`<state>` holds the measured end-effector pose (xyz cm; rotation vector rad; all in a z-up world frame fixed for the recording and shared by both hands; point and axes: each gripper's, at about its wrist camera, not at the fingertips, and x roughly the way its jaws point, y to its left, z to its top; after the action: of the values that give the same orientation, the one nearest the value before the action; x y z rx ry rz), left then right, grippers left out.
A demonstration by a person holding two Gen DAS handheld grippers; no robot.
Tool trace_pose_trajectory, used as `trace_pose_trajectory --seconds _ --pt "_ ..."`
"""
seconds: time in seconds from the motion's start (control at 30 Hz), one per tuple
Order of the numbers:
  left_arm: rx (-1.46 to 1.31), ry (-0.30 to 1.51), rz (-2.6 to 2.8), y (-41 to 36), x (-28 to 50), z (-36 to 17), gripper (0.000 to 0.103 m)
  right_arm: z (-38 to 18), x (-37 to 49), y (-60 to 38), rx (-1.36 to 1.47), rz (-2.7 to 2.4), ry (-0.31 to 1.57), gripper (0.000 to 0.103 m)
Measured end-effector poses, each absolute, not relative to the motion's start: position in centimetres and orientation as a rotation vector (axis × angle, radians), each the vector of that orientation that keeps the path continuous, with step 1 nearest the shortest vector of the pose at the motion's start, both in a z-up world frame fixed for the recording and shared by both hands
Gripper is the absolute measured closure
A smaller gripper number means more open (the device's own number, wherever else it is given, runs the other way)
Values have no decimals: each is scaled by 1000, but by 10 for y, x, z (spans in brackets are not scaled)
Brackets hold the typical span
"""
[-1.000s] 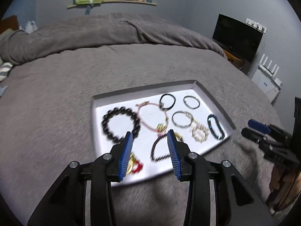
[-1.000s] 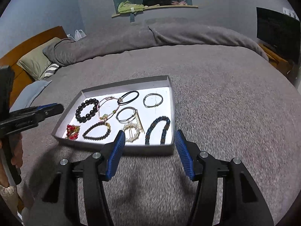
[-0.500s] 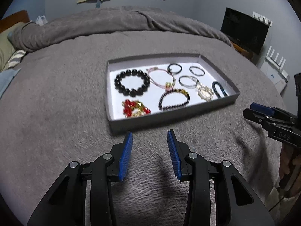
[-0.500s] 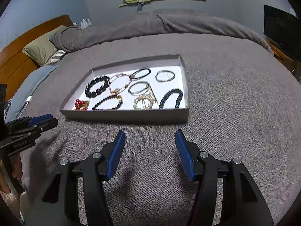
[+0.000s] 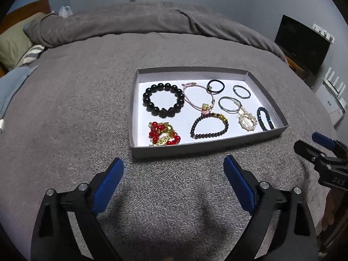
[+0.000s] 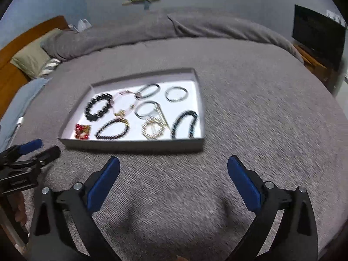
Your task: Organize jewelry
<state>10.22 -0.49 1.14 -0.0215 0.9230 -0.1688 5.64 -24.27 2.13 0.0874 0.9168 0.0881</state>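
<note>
Both grippers, left (image 5: 173, 170) and right (image 6: 173, 169), hover wide and empty before a tray (image 5: 204, 147) on a bed (image 5: 76, 100), holding bracelets (image 5: 163, 102) that look light, limp, slippery: pinch one strand.

Bed (image 5: 87, 87) with grey blanket. Shallow grey tray (image 5: 195, 149) lies at centre. Pillows (image 5: 13, 45) at 10 o'clock, blue cloth (image 5: 10, 87) beside.

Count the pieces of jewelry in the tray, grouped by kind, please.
Beaded bracelets: 5 (large black, small dark, red and gold, pearl, dark blue-green)
Thin plain bands: 3 ()
Pink cord bracelet: 1
Total: 9, all in the tray.
</note>
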Motion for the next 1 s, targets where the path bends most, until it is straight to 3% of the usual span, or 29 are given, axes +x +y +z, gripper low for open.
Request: trace_pose_trajectory --seconds 1.0 --pt "46 877 -130 -14 83 36 8 45 40 -238 63 122 879 5"
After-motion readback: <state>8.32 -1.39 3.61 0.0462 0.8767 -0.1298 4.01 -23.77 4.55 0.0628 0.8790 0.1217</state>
